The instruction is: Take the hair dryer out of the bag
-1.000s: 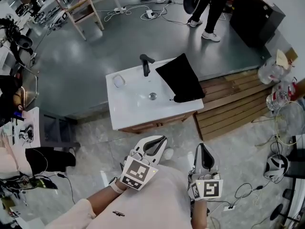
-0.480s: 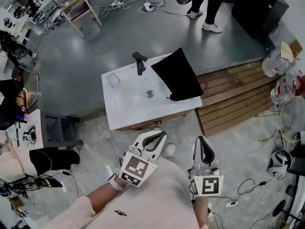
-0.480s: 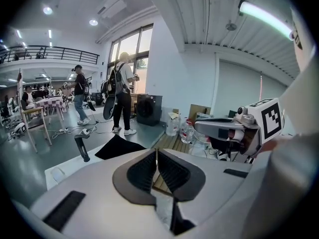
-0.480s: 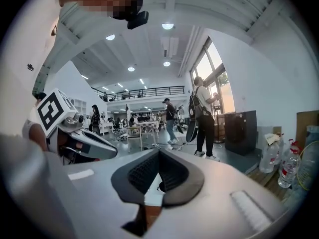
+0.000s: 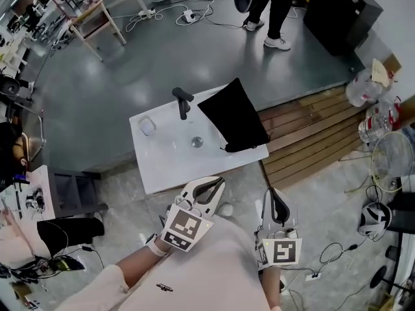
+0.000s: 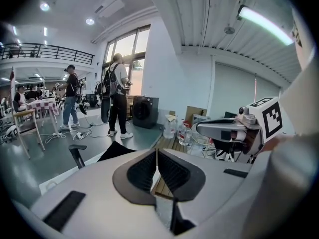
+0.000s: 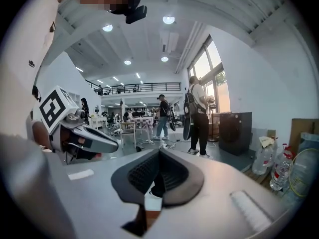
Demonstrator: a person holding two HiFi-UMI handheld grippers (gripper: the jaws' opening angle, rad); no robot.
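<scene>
- Our left gripper [image 5: 209, 188] and right gripper [image 5: 279, 204] are both closed and empty, well short of the white washbasin cabinet [image 5: 155, 170].
- We see no hair dryer (presumably it is inside the floppy black fabric bag [image 5: 235, 116] on that cabinet). A one-handed tug could drag the bag off.

Both tongs, left [image 5: 209, 188] and right [image 5: 277, 204], are closed, empty and held side by side, pointing forward.

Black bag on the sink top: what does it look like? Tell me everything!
The black bag looks like soft cloth, roughly square and turned corner-on. It lies on the right end of the white sink top, beside the black tap. A short cord seems to poke out near its front corner. Nothing holds it.
</scene>
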